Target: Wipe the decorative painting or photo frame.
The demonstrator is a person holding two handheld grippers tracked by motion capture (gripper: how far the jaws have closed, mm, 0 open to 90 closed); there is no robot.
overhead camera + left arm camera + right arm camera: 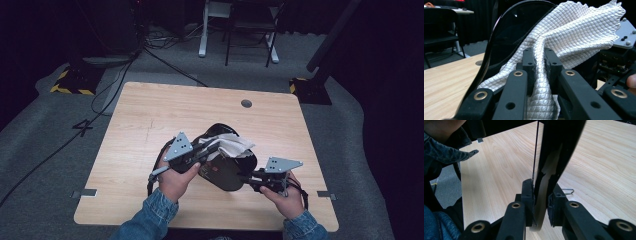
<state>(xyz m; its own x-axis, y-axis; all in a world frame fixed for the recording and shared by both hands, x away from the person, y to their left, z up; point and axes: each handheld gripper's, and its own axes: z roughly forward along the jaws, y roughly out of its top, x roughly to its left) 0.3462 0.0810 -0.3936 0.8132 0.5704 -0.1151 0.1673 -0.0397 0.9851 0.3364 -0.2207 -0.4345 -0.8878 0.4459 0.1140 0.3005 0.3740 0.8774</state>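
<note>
A black glossy curved shell (227, 170) is held tilted above the middle of the wooden table (150, 125). My right gripper (246, 178) grips its lower right rim. In the right gripper view the pads (527, 192) are shut on the shell's thin edge (541, 192), which has a tan inner face. A white quilted cloth (231, 145) is draped over the top of the shell. My left gripper (216, 147) comes in from the left. In the left gripper view it is shut on a fold of the cloth (574, 32), which lies against the dark shell (509, 35).
A round cable hole (246, 103) sits near the table's far edge. Small metal brackets (86, 193) stick out at the table's sides. Beyond the table are a chair (250, 25), floor cables and a stand base (75, 80). A denim sleeve (441, 152) is close at the left.
</note>
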